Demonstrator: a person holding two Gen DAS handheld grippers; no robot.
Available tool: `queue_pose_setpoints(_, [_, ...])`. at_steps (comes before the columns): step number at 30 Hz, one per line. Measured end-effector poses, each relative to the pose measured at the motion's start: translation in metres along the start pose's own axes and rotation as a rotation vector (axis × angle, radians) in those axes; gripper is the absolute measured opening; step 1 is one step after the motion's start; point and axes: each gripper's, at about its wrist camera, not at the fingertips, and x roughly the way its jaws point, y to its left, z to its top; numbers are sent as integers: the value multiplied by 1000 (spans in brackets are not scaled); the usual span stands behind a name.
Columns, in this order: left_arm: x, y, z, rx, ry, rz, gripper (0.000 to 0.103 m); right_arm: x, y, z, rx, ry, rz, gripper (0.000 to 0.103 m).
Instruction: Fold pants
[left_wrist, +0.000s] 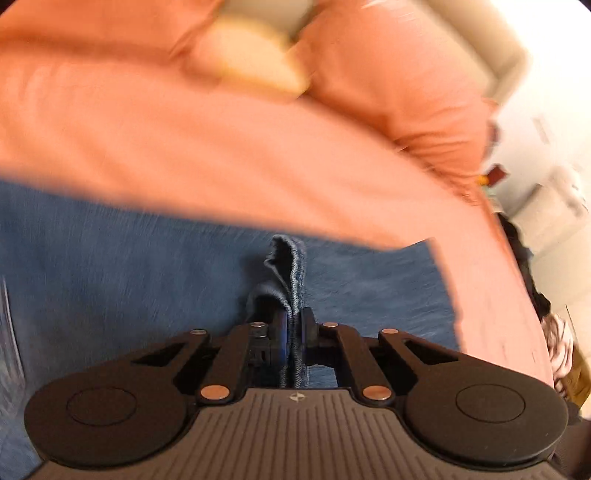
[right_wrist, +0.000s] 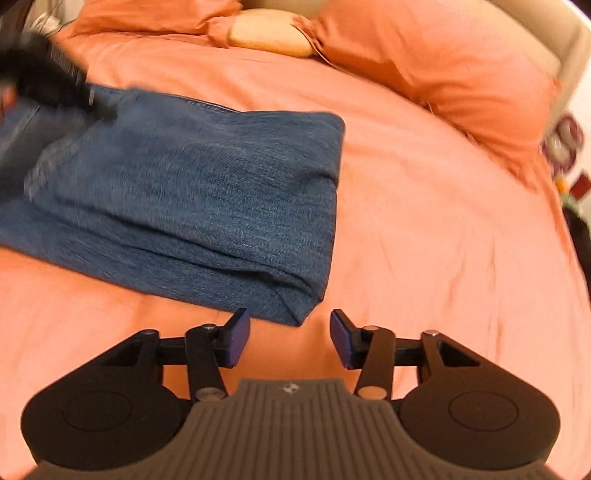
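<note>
Jaws on my left gripper (left_wrist: 293, 332) are clenching a narrow strip of denim, a hem or seam edge of the pants (left_wrist: 147, 266), which is standing up between the pads; jaws on my right gripper (right_wrist: 290, 338) are standing apart with nothing between them.

Taking the pants (right_wrist: 207, 192) as my landmark: they are lying in a folded stack on the orange bedsheet (right_wrist: 424, 240), and their long axis is running from my right gripper's near side away to the far left. The stack's near right corner is sitting just ahead of my right fingertips, a touch left of the gap's centre, not yet between the pads. My left gripper (right_wrist: 48, 81), dark and blurred in the right wrist view, is working at the far left end of the same stack, so the two of us are at opposite ends of that long axis.

I am judging that the next fold depends on this corner: my right gripper is the nearer one to it, and it is needing only a short push forward and slightly left. Beyond the pants, toward the headboard, orange pillows (right_wrist: 443, 74) are lying well apart from the denim.
</note>
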Motion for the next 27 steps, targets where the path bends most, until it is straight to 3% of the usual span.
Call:
queue_pose_setpoints(2, [-25,-24,10,96,-63,-20,6,4,3,-2,-37,-34,-14,41])
queue_pose_setpoints(4, [-41,-41,18,193,-104,29,6,7,5,-2,-47,-65,-8,41])
queue_pose_setpoints(6, [-35,-42,24,236,-64,90,6,10,11,-1,-71,-88,-15,44])
queue_pose_setpoints(8, [-13,-27,22,222,1,161,6,18,19,0,-88,-102,-71,45])
queue_pose_setpoints(11, [24,2,10,163,91,215,6,30,21,5,-55,-100,-82,44])
queue_pose_setpoints(12, [33,9,6,144,110,228,6,32,22,5,-59,-96,-82,38])
queue_pose_setpoints(13, [40,12,4,147,116,242,7,32,22,5,-69,-98,-86,16])
queue_pose_setpoints(16, [52,13,-3,167,131,263,7,27,16,1,-131,-86,-84,0])
queue_pose_setpoints(21, [53,8,-8,224,139,284,8,25,14,-15,-229,-12,-37,0])
queue_pose_setpoints(27, [46,10,-1,205,157,263,22,19,3,-2,-149,32,23,0])
